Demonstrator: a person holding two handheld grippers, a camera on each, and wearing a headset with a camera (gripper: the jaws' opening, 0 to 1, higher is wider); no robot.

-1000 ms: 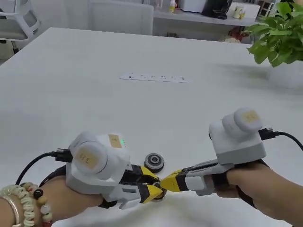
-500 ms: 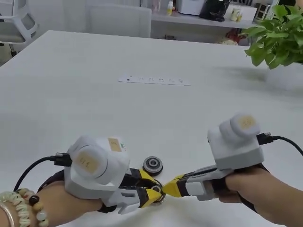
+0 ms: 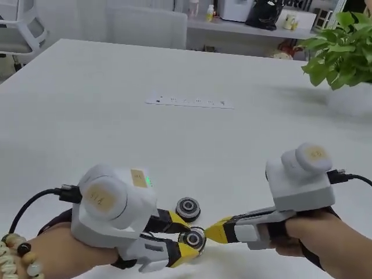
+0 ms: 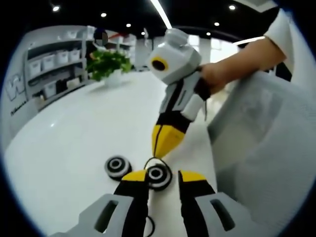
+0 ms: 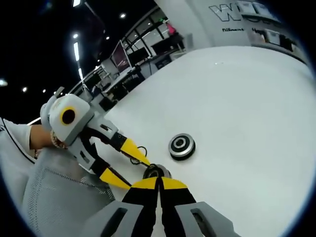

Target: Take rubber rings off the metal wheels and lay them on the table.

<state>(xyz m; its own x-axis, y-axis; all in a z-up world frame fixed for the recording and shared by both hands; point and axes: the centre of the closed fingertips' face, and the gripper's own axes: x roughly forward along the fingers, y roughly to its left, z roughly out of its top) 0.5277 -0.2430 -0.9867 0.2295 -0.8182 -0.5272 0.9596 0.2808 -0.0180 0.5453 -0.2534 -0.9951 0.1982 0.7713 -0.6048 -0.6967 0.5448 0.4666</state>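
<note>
A small metal wheel [image 4: 159, 176] sits between the yellow tips of my left gripper [image 4: 163, 176], which is shut on it just above the table. The same wheel [image 3: 193, 238] is low in the head view, at the left gripper [image 3: 185, 237]. My right gripper [image 3: 208, 232] comes in from the right with its jaws together at the wheel's edge. In the left gripper view the right gripper [image 4: 159, 153] pinches a thin black rubber ring [image 4: 147, 161] that loops off the wheel. A second wheel [image 3: 188, 206] with its ring on lies on the table just behind.
The white table [image 3: 174, 145] stretches far ahead, with a flush socket strip [image 3: 189, 102] in its middle. A potted plant [image 3: 343, 40] stands at the back right. In the right gripper view the second wheel [image 5: 181, 145] lies to the right of the held wheel [image 5: 157, 171].
The right gripper has drawn back slightly to the right, and the held wheel now shows between the two grippers' tips. The head camera has shifted a little.
</note>
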